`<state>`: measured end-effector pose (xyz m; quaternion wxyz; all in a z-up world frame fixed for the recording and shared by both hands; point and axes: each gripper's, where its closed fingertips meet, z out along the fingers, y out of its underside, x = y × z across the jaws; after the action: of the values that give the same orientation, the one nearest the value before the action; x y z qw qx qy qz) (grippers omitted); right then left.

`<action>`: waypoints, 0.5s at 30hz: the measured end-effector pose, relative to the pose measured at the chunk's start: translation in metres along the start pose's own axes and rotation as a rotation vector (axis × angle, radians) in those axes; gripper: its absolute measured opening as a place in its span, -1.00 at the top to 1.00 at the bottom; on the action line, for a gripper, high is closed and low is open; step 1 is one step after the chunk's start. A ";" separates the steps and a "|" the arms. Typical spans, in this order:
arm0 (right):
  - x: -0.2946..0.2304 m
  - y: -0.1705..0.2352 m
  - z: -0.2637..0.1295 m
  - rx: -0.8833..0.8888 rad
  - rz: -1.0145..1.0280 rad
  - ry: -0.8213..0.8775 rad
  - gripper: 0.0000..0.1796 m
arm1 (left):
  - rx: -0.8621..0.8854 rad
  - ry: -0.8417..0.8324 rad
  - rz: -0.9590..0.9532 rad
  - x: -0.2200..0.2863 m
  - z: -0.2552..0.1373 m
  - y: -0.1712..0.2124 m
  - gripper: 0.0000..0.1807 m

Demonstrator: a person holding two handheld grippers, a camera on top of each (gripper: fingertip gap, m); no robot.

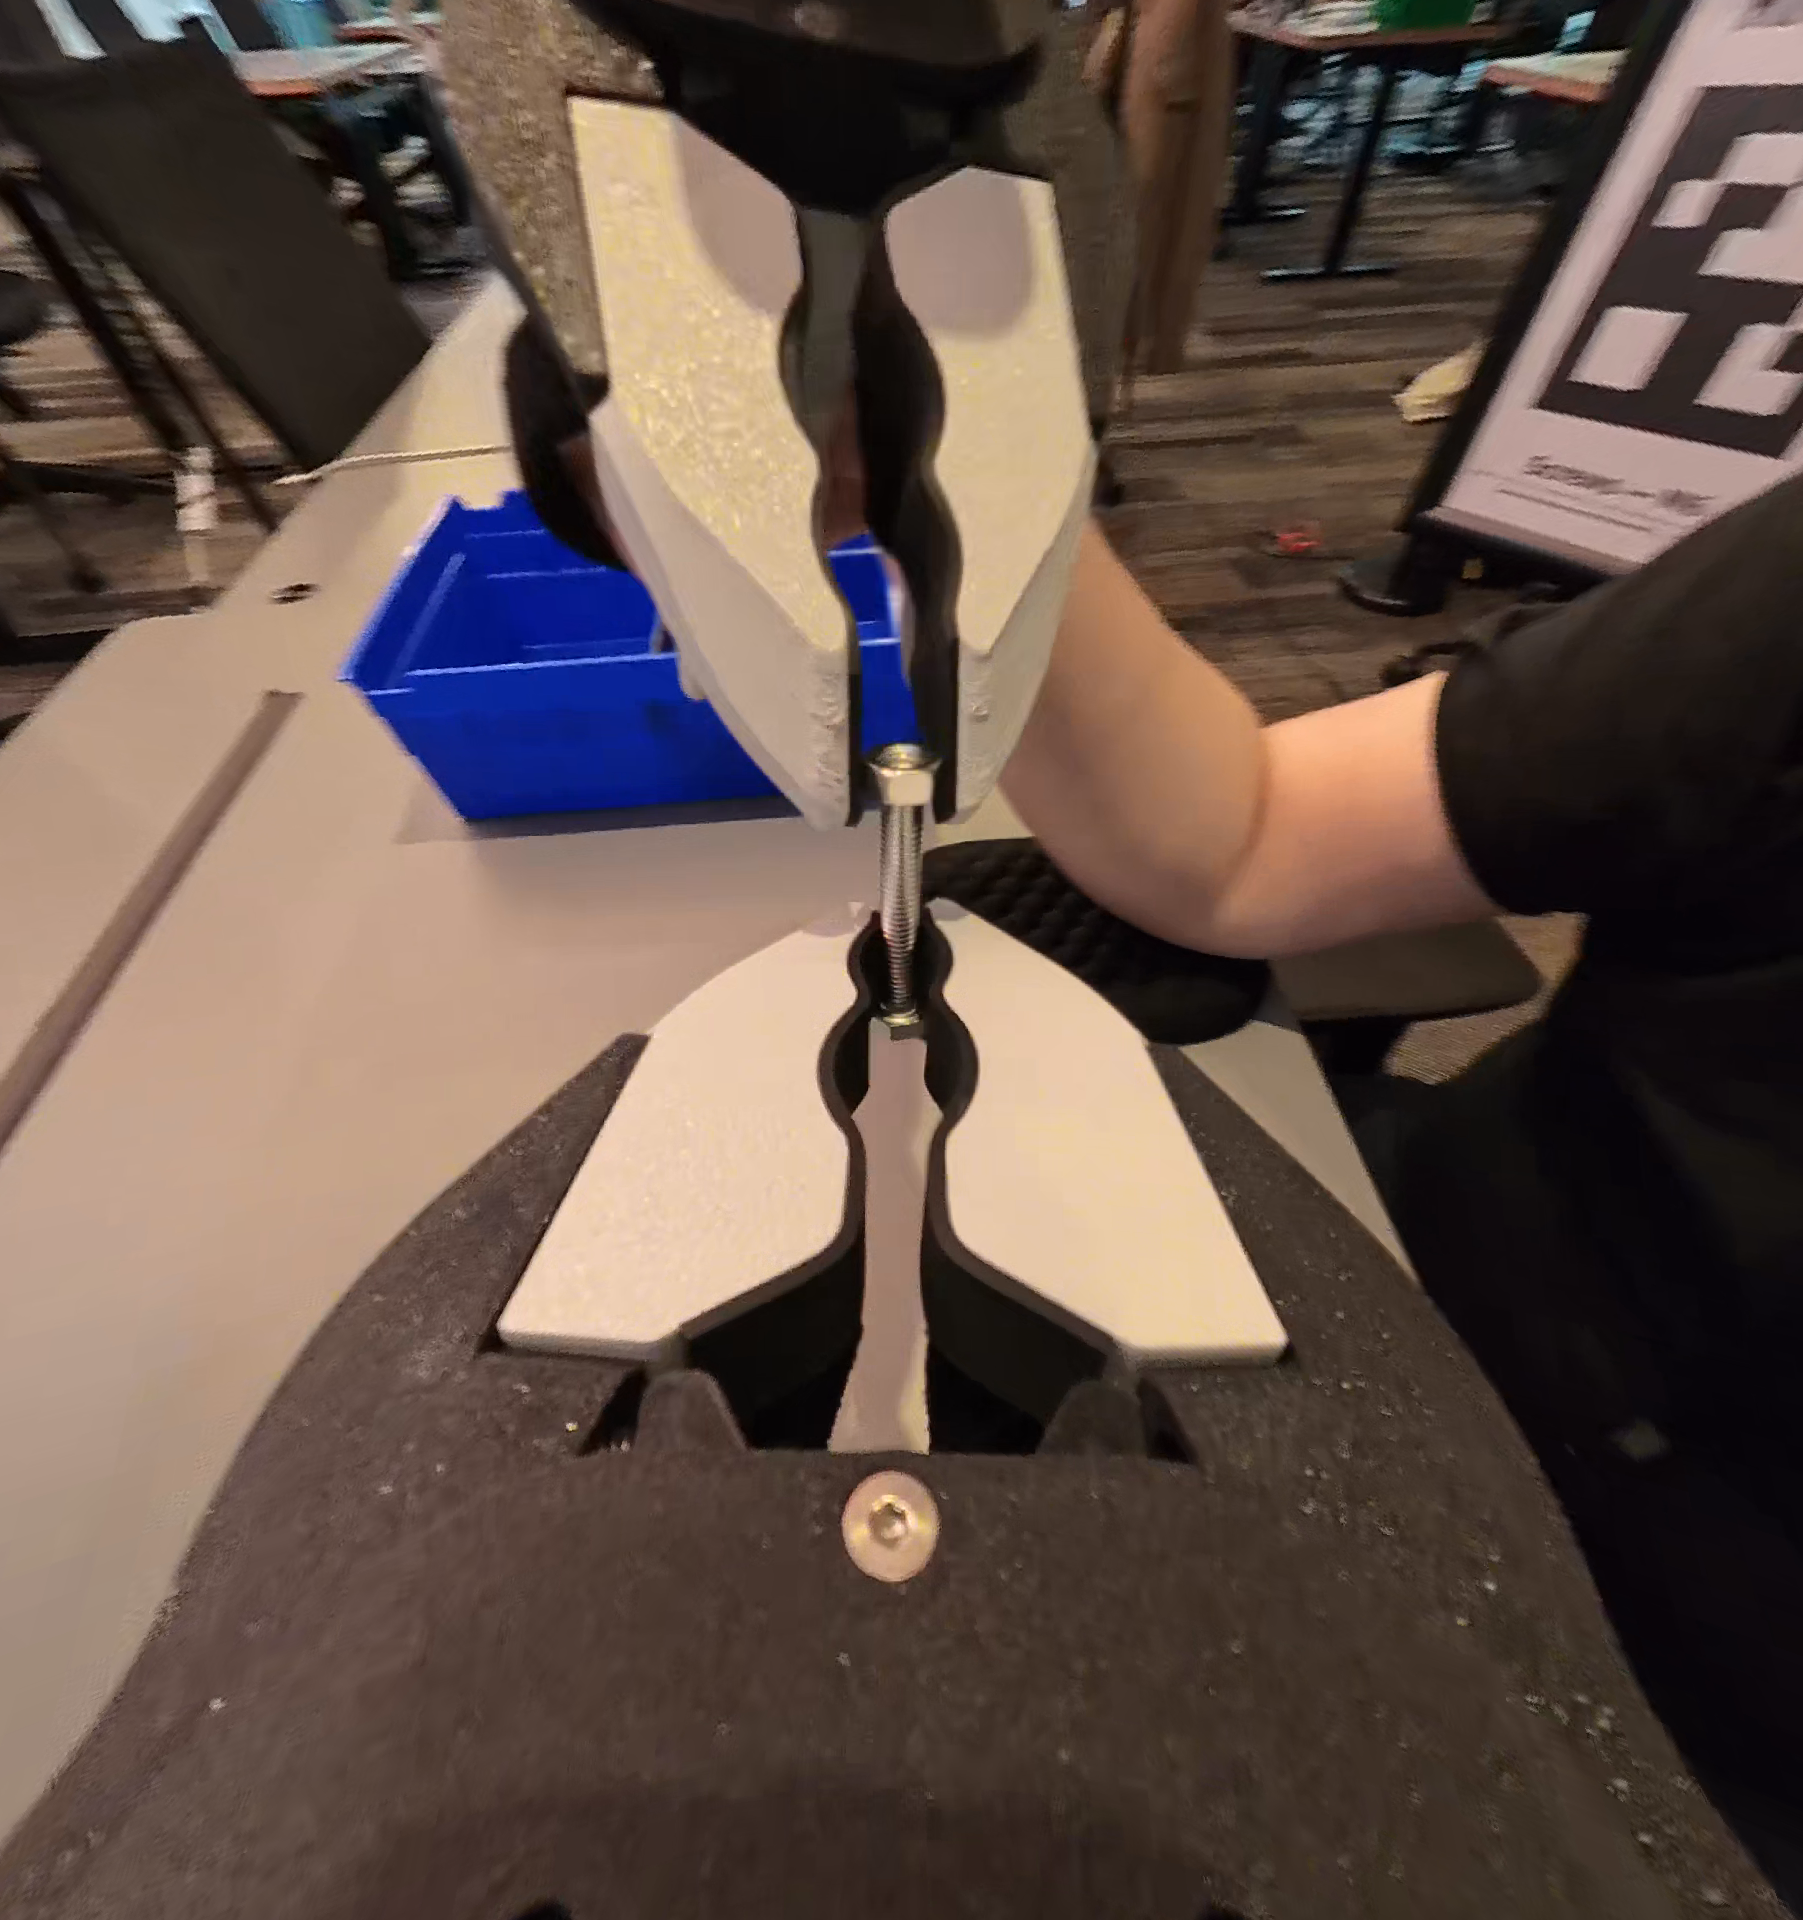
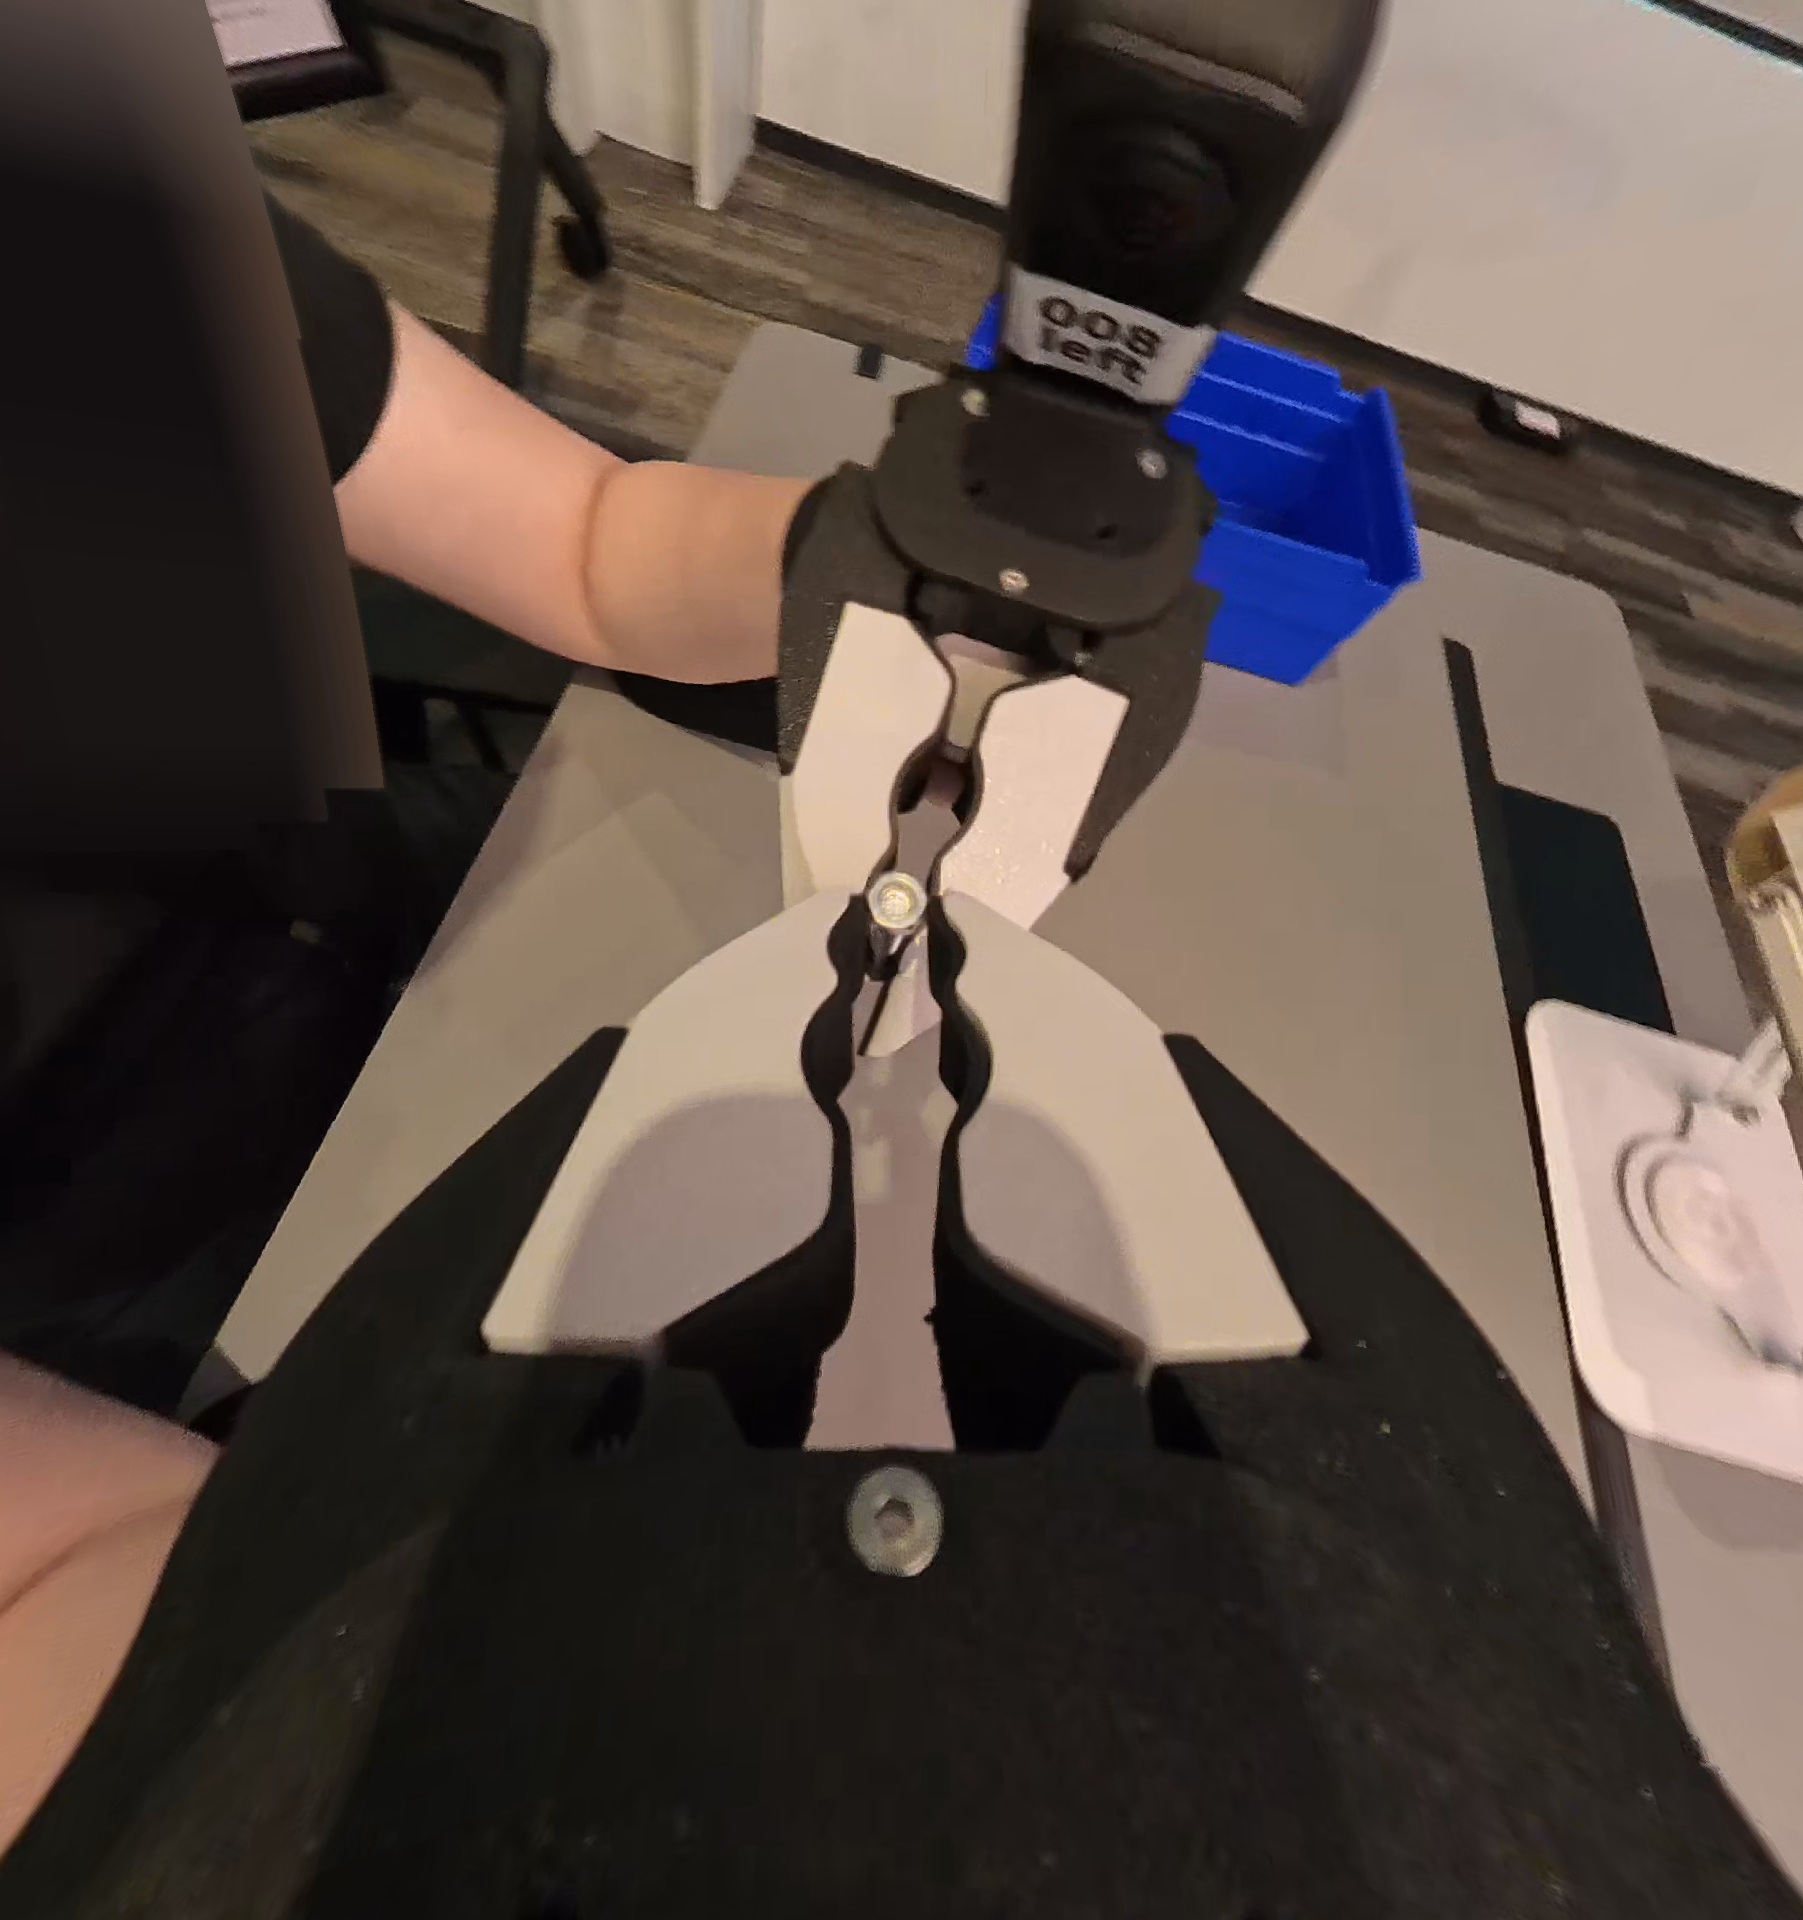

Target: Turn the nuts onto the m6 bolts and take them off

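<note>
Left wrist view shows the bolt (image 1: 895, 902) side-on; right wrist view shows only its head. Its long axis runs between the grippers. Left gripper (image 1: 897, 1023) fingers clamp one end, right gripper (image 1: 902, 795) fingers clamp the nut (image 1: 903, 781) above the surface (image 1: 253, 987).

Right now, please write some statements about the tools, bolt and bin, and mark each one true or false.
1. The bolt lies on the table. False: it is held in the air between the tools.
2. The left tool is shut on the bolt. True.
3. The right tool is open. False: it is shut on the nut.
4. The bin is blue. True.
</note>
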<state>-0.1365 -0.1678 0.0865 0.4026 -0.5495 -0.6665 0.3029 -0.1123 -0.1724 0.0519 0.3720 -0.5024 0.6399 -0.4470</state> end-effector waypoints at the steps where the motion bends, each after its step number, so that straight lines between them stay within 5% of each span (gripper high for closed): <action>1: -0.004 -0.001 0.000 0.014 -0.026 -0.027 0.88 | 0.006 0.044 -0.004 0.006 0.000 0.000 0.95; 6: -0.015 0.001 0.005 0.033 -0.088 -0.105 0.88 | 0.002 0.171 -0.030 0.020 0.002 0.005 0.95; 11: 0.005 0.013 0.003 -0.032 0.023 0.001 0.74 | -0.049 0.015 -0.039 -0.005 0.003 0.013 0.95; 15: 0.036 0.015 -0.007 -0.074 0.286 0.212 0.66 | -0.125 -0.278 -0.047 -0.048 -0.002 0.025 0.95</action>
<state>-0.1255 -0.1298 0.0842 0.4029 -0.6819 -0.5461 0.2729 -0.1116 -0.1228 0.0305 0.4143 -0.5964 0.5968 -0.3413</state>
